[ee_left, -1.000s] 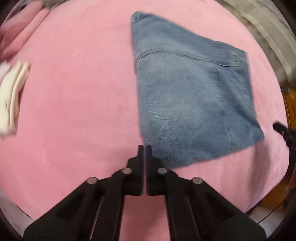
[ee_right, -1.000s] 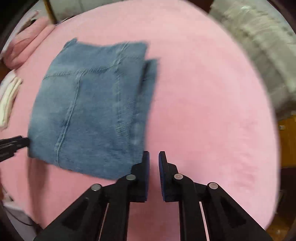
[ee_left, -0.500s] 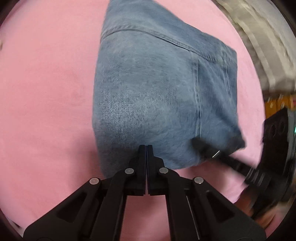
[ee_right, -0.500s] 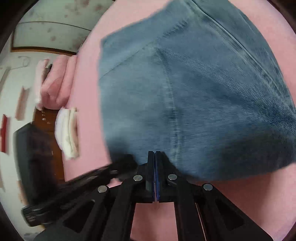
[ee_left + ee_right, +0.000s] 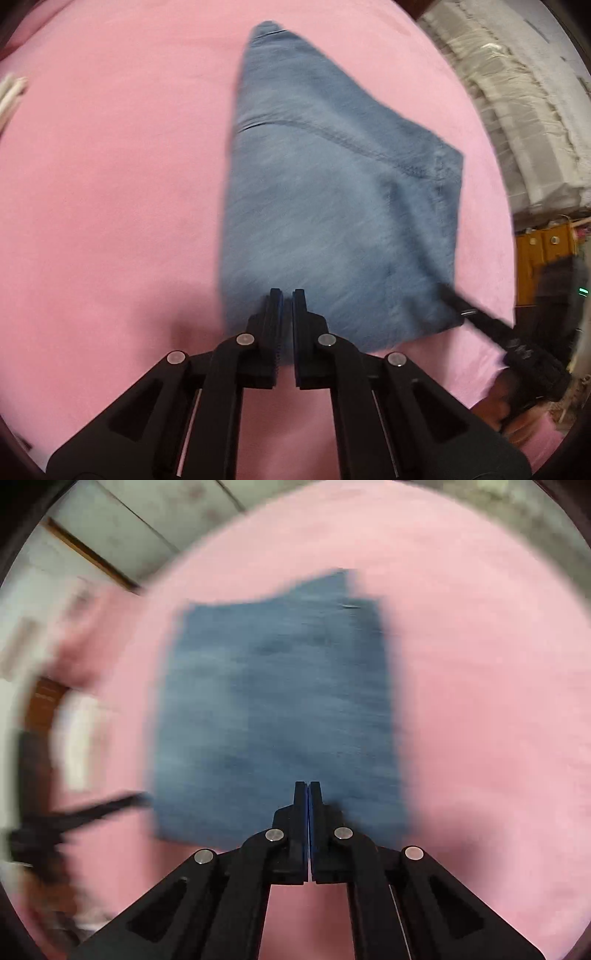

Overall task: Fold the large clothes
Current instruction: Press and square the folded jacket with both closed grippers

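A pink bed is spread under everything. Folded jeans are laid flat near its middle. The near edge of the jeans is clamped in the left gripper, and the right gripper, jaws together, is pressed there too.

Left gripper: matte black, two flat fingers with ribbed dark-blue pads, angled linkage arms, four round silver pins. Right gripper: same black build, blue pad edges, four silver pins, triangular cut-outs in the arms.
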{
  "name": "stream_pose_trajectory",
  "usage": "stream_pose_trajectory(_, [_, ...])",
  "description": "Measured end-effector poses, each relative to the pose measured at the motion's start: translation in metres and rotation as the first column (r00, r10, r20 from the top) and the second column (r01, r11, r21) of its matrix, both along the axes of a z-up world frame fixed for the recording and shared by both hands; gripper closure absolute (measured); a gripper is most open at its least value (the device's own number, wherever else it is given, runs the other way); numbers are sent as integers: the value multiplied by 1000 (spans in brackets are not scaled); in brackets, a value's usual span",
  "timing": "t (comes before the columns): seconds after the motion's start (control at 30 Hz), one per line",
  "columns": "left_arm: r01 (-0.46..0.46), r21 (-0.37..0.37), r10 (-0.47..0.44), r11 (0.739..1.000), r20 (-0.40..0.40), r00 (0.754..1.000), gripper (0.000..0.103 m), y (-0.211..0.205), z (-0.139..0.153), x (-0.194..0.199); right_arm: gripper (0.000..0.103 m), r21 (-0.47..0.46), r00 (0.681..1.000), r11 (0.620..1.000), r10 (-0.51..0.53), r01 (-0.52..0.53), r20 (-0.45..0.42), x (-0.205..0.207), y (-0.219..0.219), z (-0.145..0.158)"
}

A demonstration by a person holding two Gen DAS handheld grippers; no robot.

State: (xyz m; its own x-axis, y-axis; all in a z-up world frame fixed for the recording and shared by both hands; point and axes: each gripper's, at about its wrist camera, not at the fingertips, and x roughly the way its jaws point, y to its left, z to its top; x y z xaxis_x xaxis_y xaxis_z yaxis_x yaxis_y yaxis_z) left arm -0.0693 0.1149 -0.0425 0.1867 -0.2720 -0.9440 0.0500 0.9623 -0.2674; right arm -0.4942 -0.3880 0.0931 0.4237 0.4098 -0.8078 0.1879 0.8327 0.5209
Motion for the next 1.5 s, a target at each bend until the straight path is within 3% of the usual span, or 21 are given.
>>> stream_pose_trajectory(0.07, [4,5,-4,1000,-1,1000,102,-14,-11,14,103,153,1000,988,-7,11,-23,16,13,-24])
stream_pose_trajectory(0.13, [20,-4,-20,1000,36,999,102,-24,-18,33,103,184,999,983,-4,13,-49,37,26,-45])
stream_pose_trajectory(0.23, [41,-3,-40,999,86,995,102,-35,-26,62,103,236,998,970,-66,62,10,72,30,-67])
stream_pose_trajectory(0.4, [33,-7,-31,999,152,988,102,-51,-35,114,103,159,993,986,-67,51,101,128,23,-74])
stream_pose_trajectory(0.5, [3,-10,-1,1000,184,983,102,-53,-38,134,103,134,998,991,11,-18,59,154,21,-82])
stream_pose_trajectory(0.63, [-7,9,5,1000,210,978,102,-61,-38,153,103,109,993,991,69,-79,99,151,8,-76])
stream_pose_trajectory(0.73, [6,17,-10,1000,238,971,102,-62,-37,161,103,113,990,993,-59,44,129,146,-27,-66])
stream_pose_trajectory(0.8, [9,-15,-5,1000,236,972,102,-55,-36,166,103,161,983,982,-118,94,142,153,-46,-74])
stream_pose_trajectory(0.87, [-4,-77,21,997,213,977,102,-44,-35,168,103,141,974,981,-159,137,161,144,-70,-69])
stream_pose_trajectory(0.97, [-42,-131,64,991,164,984,102,-31,-32,173,103,120,973,986,-140,119,182,121,-95,-60])
stream_pose_trajectory(1.0, [-40,-106,57,994,161,985,102,-29,-24,173,103,85,972,989,-137,123,188,112,-101,-55])
stream_pose_trajectory(1.07, [-43,40,34,998,205,978,102,-24,-2,166,103,-25,969,983,-174,181,175,95,-114,-44])
stream_pose_trajectory(1.17, [-20,54,9,998,188,982,102,-19,10,159,103,-64,951,962,-251,266,179,77,-132,-22])
stream_pose_trajectory(1.23, [-40,-14,41,999,151,988,102,-15,13,149,103,-33,955,972,-220,231,197,71,-130,-11])
stream_pose_trajectory(1.37, [-63,-38,65,997,39,997,102,-25,-9,124,103,121,990,992,0,-17,138,80,-77,-23])
stream_pose_trajectory(1.43, [-57,-28,58,998,37,998,102,-32,-19,111,103,128,990,983,126,-134,68,87,-40,-43])
stream_pose_trajectory(1.5, [-40,-7,40,999,55,998,102,-38,-22,100,103,51,976,976,215,-214,-17,92,-13,-63])
